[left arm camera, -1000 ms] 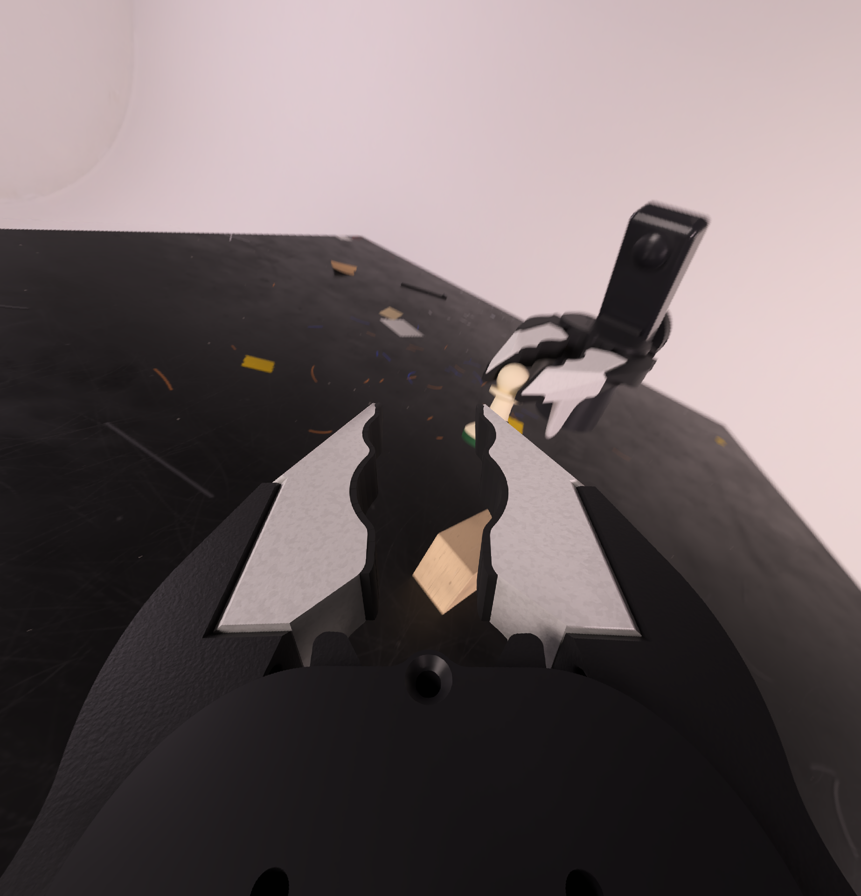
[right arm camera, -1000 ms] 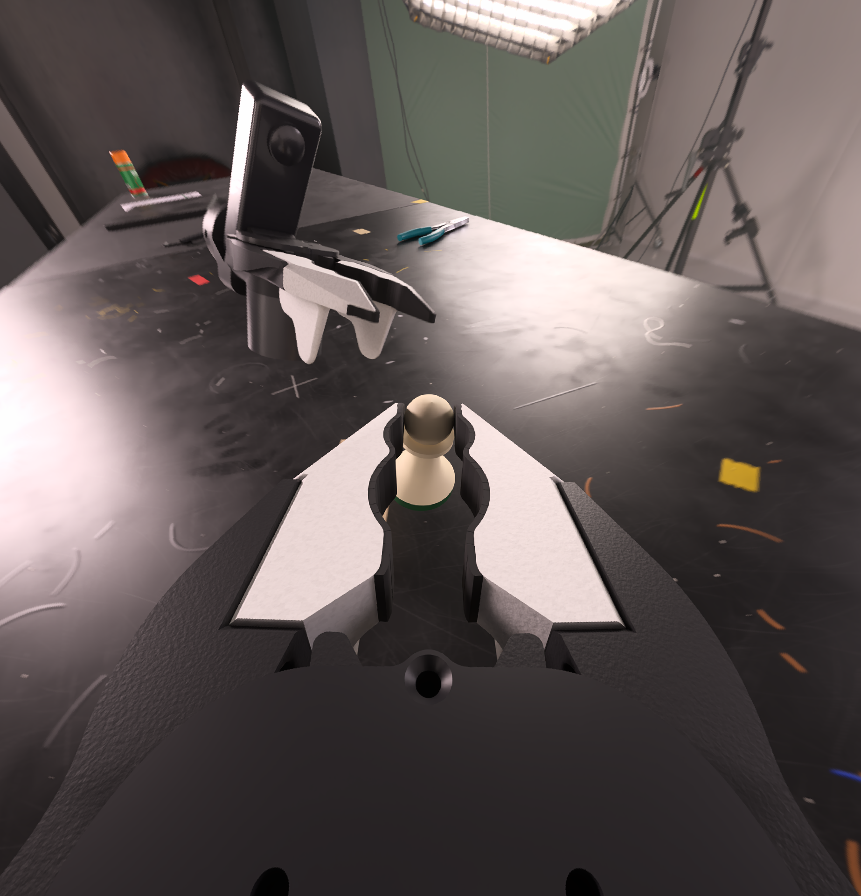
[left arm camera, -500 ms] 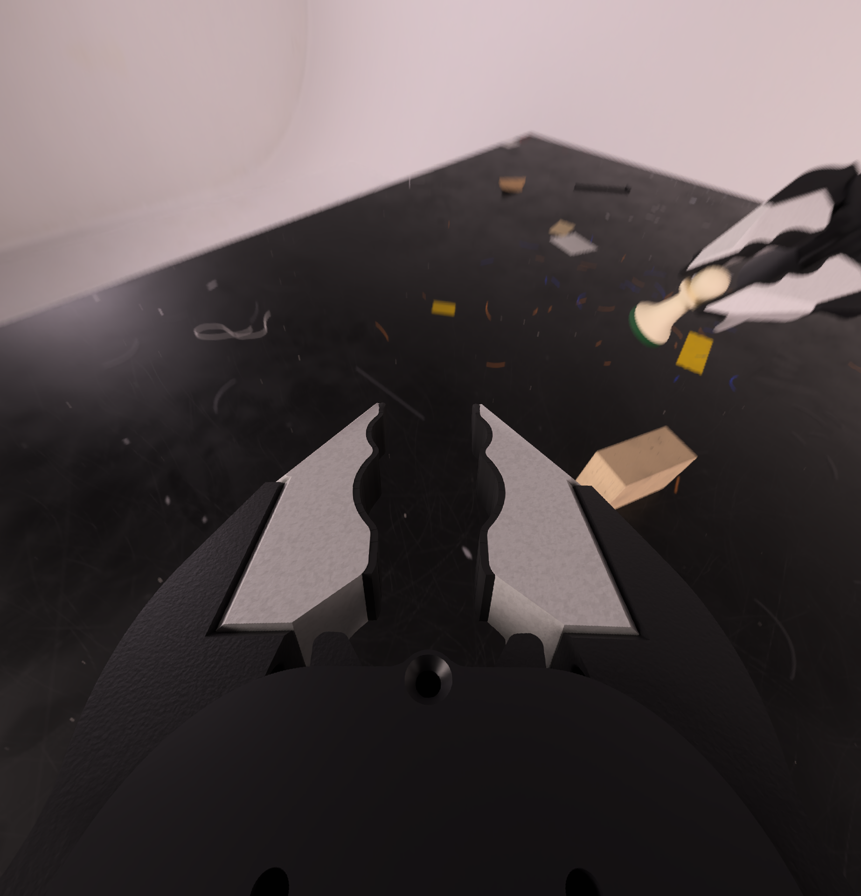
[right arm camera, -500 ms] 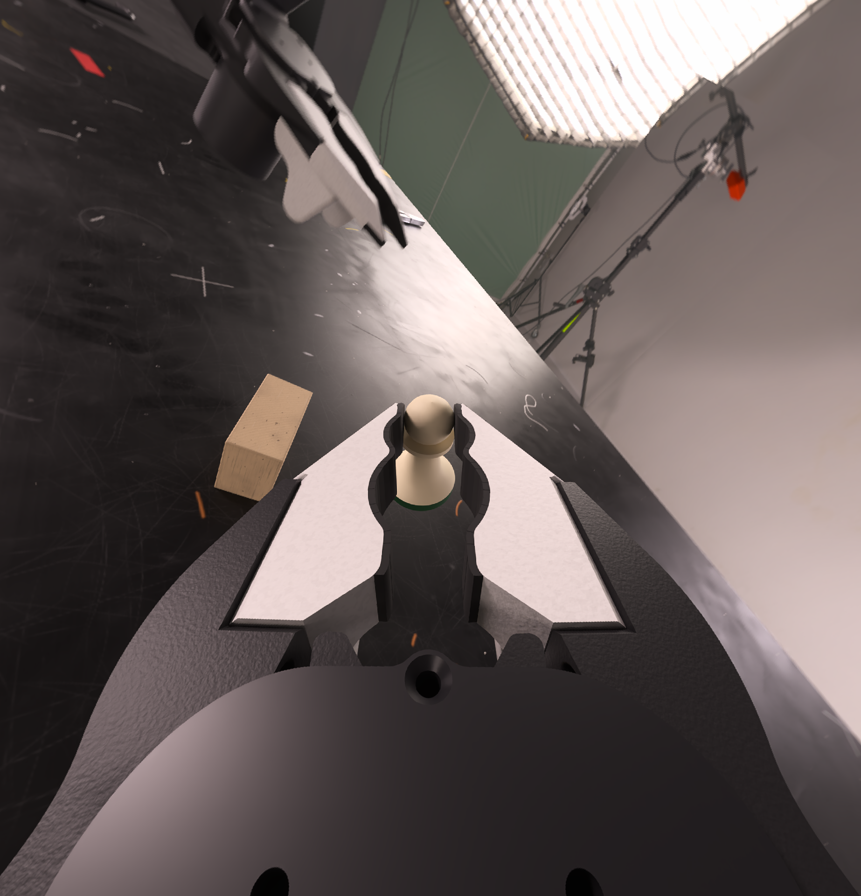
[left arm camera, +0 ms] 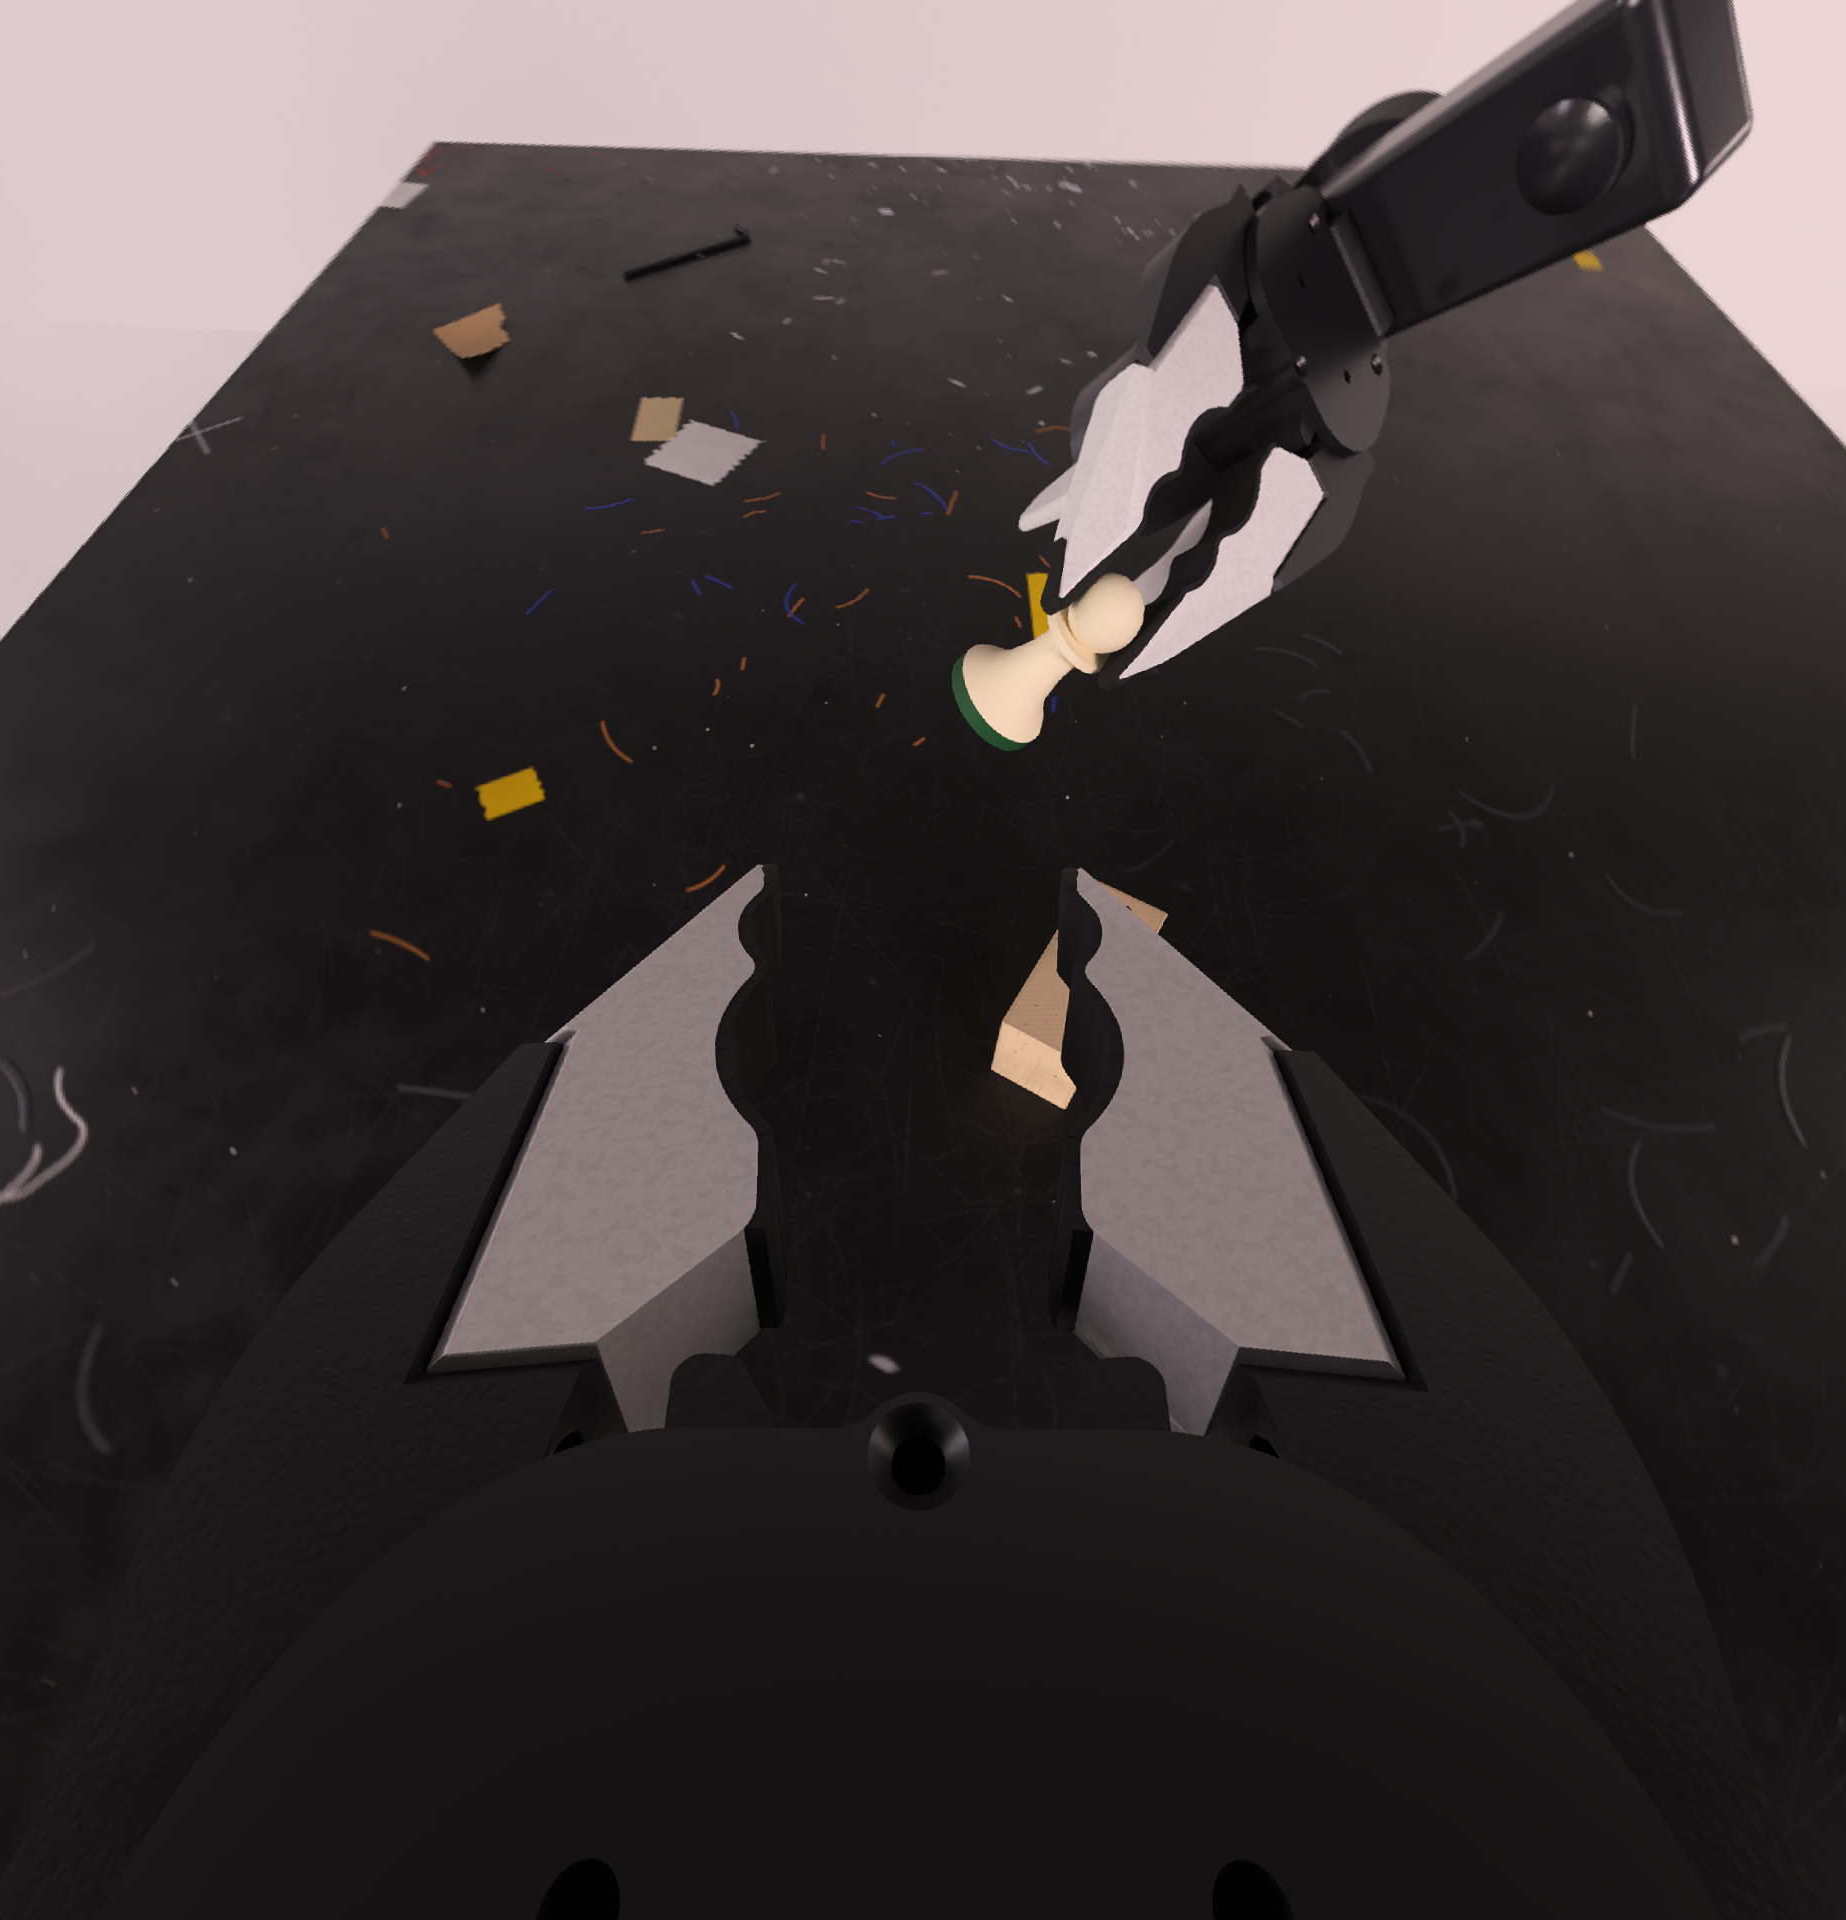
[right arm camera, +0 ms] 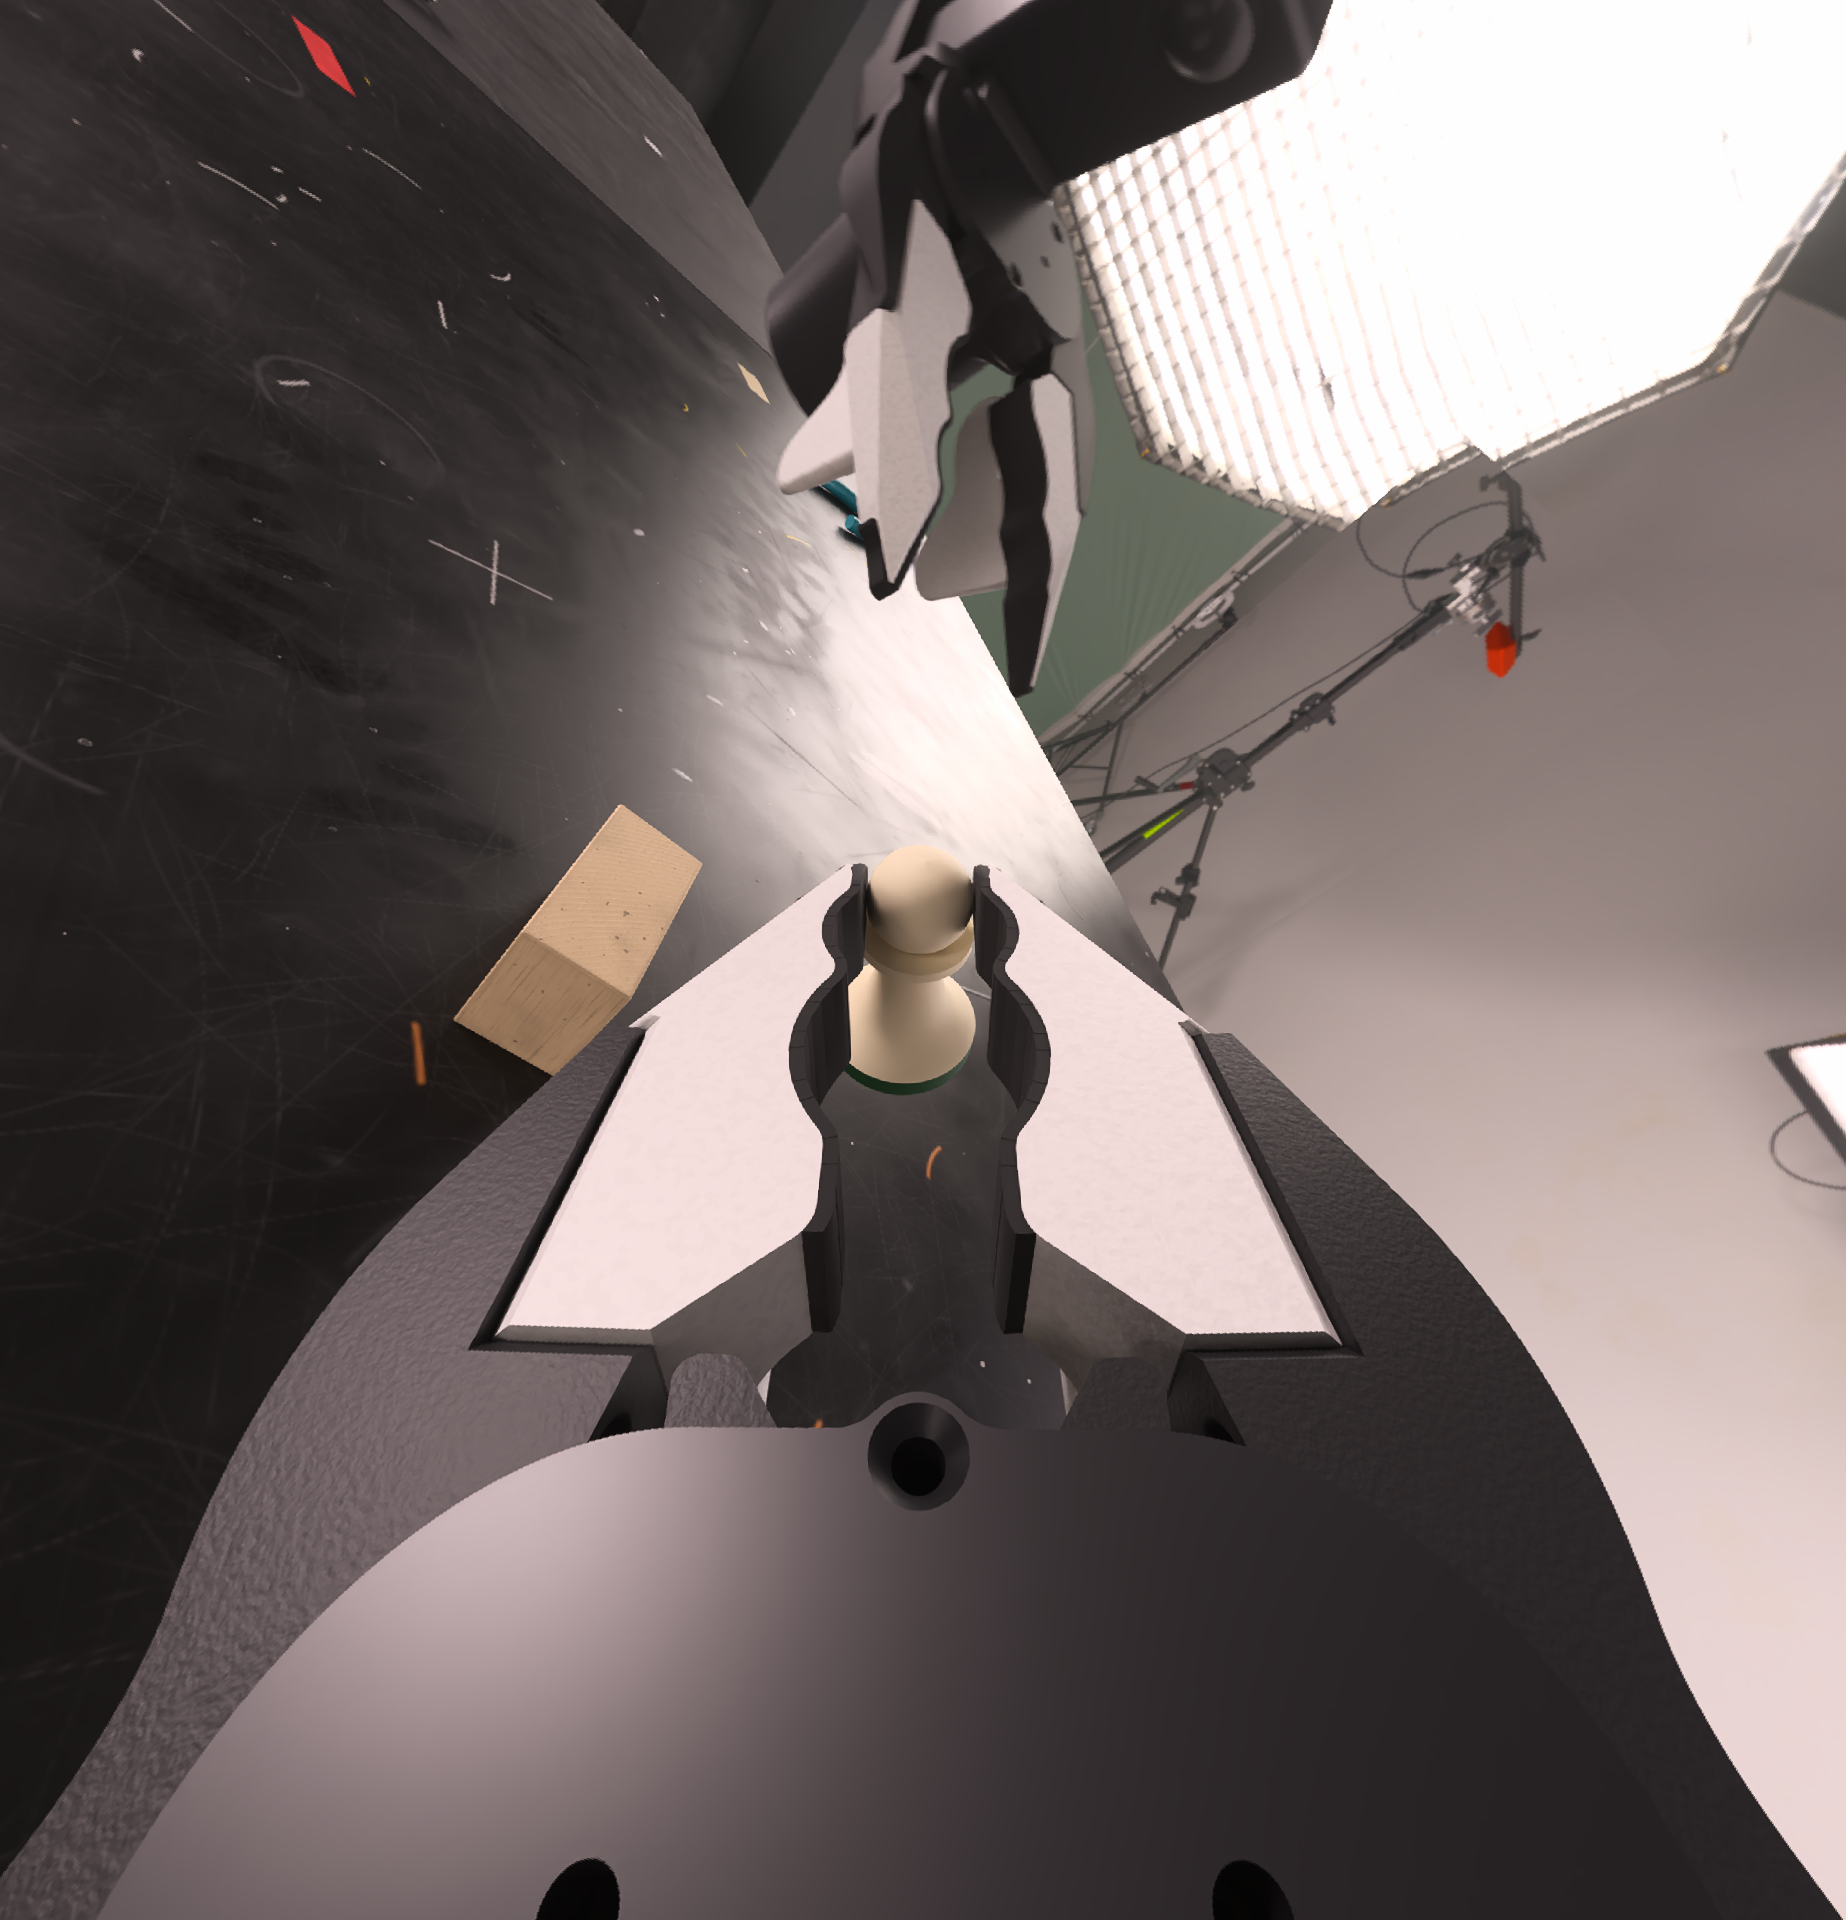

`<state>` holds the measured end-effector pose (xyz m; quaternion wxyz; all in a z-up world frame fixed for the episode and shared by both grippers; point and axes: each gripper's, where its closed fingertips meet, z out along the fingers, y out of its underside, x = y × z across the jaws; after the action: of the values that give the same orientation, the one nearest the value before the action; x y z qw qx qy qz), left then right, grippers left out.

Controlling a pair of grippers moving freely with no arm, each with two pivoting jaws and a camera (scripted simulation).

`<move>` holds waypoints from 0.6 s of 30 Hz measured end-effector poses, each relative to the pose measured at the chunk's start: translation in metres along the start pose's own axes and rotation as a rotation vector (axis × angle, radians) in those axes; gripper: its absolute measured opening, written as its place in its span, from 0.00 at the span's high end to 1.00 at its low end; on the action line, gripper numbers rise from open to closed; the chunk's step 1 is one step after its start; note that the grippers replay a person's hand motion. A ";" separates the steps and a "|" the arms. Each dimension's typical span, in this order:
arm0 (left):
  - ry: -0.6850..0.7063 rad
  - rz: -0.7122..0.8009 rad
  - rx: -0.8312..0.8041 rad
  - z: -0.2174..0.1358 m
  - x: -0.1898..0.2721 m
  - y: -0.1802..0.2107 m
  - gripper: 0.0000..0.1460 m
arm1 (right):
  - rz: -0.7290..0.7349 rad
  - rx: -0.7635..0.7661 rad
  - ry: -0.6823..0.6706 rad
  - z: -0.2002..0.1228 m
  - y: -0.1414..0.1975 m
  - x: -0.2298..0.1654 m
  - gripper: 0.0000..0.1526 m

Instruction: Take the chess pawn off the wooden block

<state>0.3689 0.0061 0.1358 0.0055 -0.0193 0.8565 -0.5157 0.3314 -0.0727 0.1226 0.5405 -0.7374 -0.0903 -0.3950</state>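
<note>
My right gripper (right arm camera: 919,894) is shut on the round head of a cream chess pawn (right arm camera: 911,997) with a green base. It holds the pawn in the air, clear of the table. In the left wrist view the right gripper (left arm camera: 1090,639) is at the upper right and the pawn (left arm camera: 1033,675) hangs from it, tilted sideways. The wooden block (right arm camera: 586,935) lies bare on the black table (right arm camera: 171,831), left of the pawn. My left gripper (left arm camera: 917,883) is open and empty above the table. The block (left arm camera: 1033,1029) is partly hidden behind its right finger. The left gripper (right arm camera: 955,623) also shows at the top of the right wrist view.
Tape scraps lie on the table: yellow (left arm camera: 508,793), grey (left arm camera: 703,450), brown (left arm camera: 470,332). A thin black rod (left arm camera: 685,255) lies near the far edge. In the right wrist view a bright light panel (right arm camera: 1418,208) and a light stand (right arm camera: 1262,748) are beyond the table's edge.
My right gripper has rolled over with the pawn, which now points sideways. My left gripper's jaws have opened wider, and it has swung so the block sits by its right finger.
</note>
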 end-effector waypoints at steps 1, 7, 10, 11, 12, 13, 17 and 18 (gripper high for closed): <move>0.014 0.021 -0.016 0.001 -0.001 -0.003 0.63 | -0.007 0.003 0.000 -0.001 0.000 0.000 0.87; 0.128 0.218 -0.043 0.028 0.014 -0.015 0.68 | -0.036 0.011 -0.009 -0.002 0.000 -0.002 0.87; 0.152 0.323 -0.126 0.047 0.021 0.001 0.66 | -0.043 0.012 -0.017 -0.003 0.002 -0.003 0.87; 0.154 0.351 -0.149 0.051 0.021 0.005 0.66 | -0.045 0.012 -0.020 -0.004 0.003 -0.004 0.87; 0.146 0.376 -0.152 0.053 0.020 0.007 0.67 | -0.046 0.011 -0.025 -0.004 0.004 -0.004 0.87; 0.129 0.397 -0.138 0.054 0.018 0.006 0.69 | -0.048 0.011 -0.028 -0.005 0.005 -0.005 0.87; 0.096 0.480 -0.048 0.052 0.016 -0.001 0.82 | -0.051 0.018 -0.022 -0.006 0.005 -0.004 0.87; 0.090 0.509 -0.033 0.051 0.017 -0.002 0.82 | -0.053 0.022 -0.021 -0.006 0.004 -0.003 0.87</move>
<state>0.3535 -0.0404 0.1141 0.0969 0.2199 0.8413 -0.4842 0.3285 -0.0789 0.1176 0.5371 -0.7328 -0.1201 -0.4003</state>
